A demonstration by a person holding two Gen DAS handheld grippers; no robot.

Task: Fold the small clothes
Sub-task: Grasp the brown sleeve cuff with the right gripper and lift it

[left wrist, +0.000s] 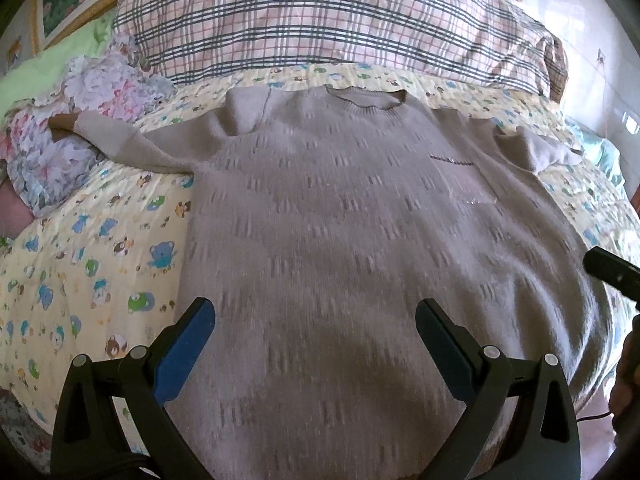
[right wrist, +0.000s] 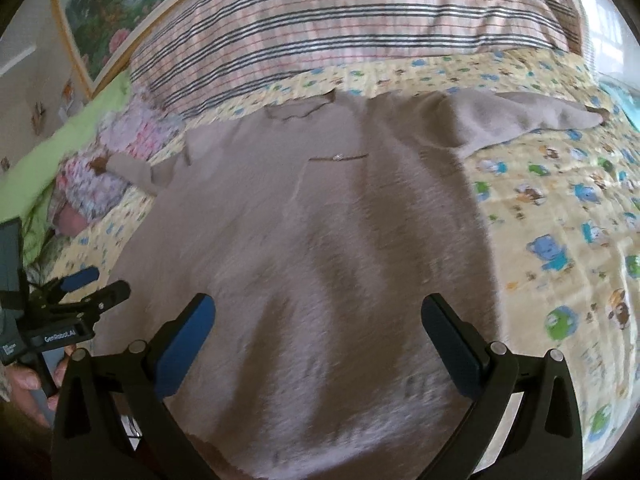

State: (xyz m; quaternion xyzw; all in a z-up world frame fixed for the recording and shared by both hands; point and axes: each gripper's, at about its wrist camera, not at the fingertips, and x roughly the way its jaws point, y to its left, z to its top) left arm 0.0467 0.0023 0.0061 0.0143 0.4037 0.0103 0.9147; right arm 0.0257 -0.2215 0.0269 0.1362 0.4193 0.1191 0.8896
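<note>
A beige knit sweater lies flat and face up on the bed, neck at the far end, both sleeves spread outwards. It also shows in the right wrist view. My left gripper is open and empty, above the sweater's lower part near its left edge. My right gripper is open and empty, above the lower right part of the sweater. The left gripper also shows at the left edge of the right wrist view.
The bed is covered by a yellow quilt with cartoon bears. A plaid pillow lies behind the sweater. A floral bundle of cloth lies under the left sleeve's cuff. A framed picture hangs on the wall.
</note>
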